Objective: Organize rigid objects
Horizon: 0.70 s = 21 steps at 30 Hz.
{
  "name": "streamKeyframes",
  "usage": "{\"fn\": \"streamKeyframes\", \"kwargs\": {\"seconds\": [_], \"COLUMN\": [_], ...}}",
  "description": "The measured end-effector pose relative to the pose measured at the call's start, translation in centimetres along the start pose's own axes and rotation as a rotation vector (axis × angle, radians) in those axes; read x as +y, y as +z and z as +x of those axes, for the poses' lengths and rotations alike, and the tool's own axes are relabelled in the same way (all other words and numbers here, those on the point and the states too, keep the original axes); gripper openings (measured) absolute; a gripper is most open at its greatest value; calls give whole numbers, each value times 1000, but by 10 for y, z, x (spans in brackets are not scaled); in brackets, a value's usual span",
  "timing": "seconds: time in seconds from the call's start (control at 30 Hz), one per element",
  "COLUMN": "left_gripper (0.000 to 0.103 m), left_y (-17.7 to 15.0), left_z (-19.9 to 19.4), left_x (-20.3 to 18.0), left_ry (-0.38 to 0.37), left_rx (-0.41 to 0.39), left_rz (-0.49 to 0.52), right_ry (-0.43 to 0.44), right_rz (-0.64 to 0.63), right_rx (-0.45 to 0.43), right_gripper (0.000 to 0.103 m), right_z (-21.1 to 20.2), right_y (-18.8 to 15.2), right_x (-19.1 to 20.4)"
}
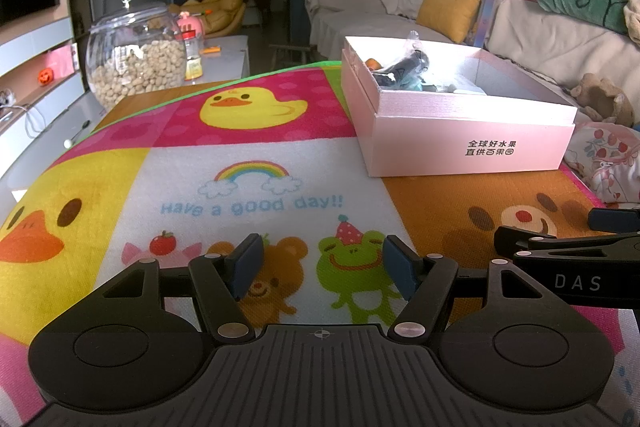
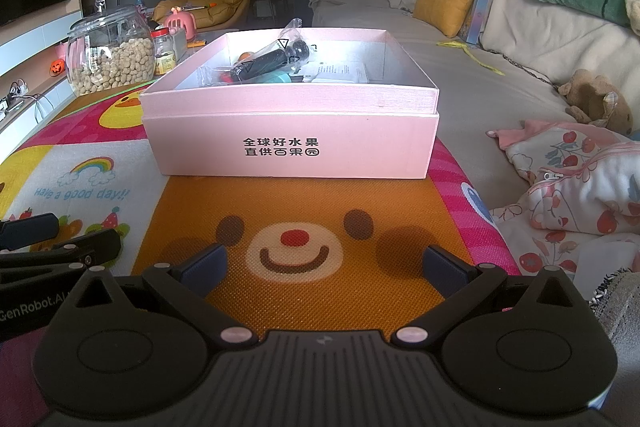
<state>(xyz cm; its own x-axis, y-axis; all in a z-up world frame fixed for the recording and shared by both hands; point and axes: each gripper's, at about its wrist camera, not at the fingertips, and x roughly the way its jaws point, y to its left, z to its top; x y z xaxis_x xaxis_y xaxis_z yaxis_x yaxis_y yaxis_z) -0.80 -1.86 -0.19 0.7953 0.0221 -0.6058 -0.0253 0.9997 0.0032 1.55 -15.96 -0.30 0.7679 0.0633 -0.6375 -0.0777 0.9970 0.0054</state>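
Left tongs (image 1: 324,263): jaws apart, holding nothing, low over the near part of the cartoon mat (image 1: 256,163).
Right tongs (image 2: 322,267): jaws wide apart, empty, over the bear face on the mat, just right of the left tongs.
Pink box (image 2: 292,151): open, on the far right part of the mat, ahead of the right tongs.
Task's things: already in the box, toward its far left corner: a dark object in a clear bag (image 2: 276,59), with a teal piece and a white flat piece beside it.
Mat: no loose object shows on it, so my judgement is that the sorting is nearly done or finished.
Risk, box: it looks light; a tong nudging its near wall could slide it off the right edge of the desk toward the sofa (image 2: 460,79).
Risk, bag: it stands above the rim and could snag on a tong passing over it.
Risk, jar: the glass jar of nuts (image 1: 136,67) stands far left, close to a wide left swing.
Hard to tell: what the bagged object is; the small items under it; the box's near inner floor, hidden by its wall.
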Motion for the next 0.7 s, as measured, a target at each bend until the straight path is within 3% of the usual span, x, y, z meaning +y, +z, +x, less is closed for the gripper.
{"fn": "streamKeyframes", "kwargs": {"seconds": [0.7], "left_gripper": [72], "left_y": [0], "left_z": [0], "left_x": [0], "left_ry": [0], "left_rx": [0], "left_rz": [0], "right_ry": [0], "right_rz": [0], "right_rx": [0], "right_gripper": [103], "right_z": [0], "right_y": [0], "right_x": [0]}}
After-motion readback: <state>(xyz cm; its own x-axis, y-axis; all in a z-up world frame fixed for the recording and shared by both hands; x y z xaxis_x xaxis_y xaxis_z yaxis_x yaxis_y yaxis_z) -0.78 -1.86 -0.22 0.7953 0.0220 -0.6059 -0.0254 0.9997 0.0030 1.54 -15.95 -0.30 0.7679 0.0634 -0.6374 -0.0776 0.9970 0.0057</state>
